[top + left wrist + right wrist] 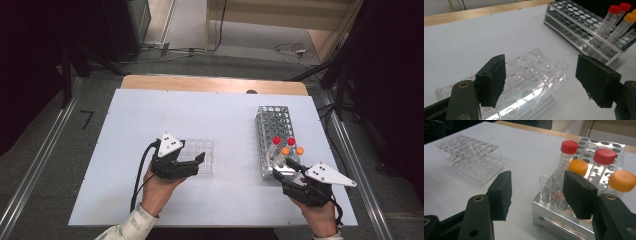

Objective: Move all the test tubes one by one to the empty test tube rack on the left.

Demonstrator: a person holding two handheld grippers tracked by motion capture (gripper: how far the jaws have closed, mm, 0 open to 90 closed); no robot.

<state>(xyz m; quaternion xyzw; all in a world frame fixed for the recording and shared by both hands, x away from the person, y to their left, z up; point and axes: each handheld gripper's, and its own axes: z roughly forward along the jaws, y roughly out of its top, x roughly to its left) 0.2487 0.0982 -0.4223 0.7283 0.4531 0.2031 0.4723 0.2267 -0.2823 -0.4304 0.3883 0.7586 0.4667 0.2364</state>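
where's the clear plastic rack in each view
High view: clear plastic rack left of centre, at the left gripper.
Left gripper view: lower centre, between the open jaws.
Right gripper view: upper left.
Shared landmark: metal rack with red and orange capped tubes.

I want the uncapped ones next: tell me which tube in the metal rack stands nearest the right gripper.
The clear uncapped tube at the metal rack's near corner, right between the right gripper's open jaws; the others wear red or orange caps.
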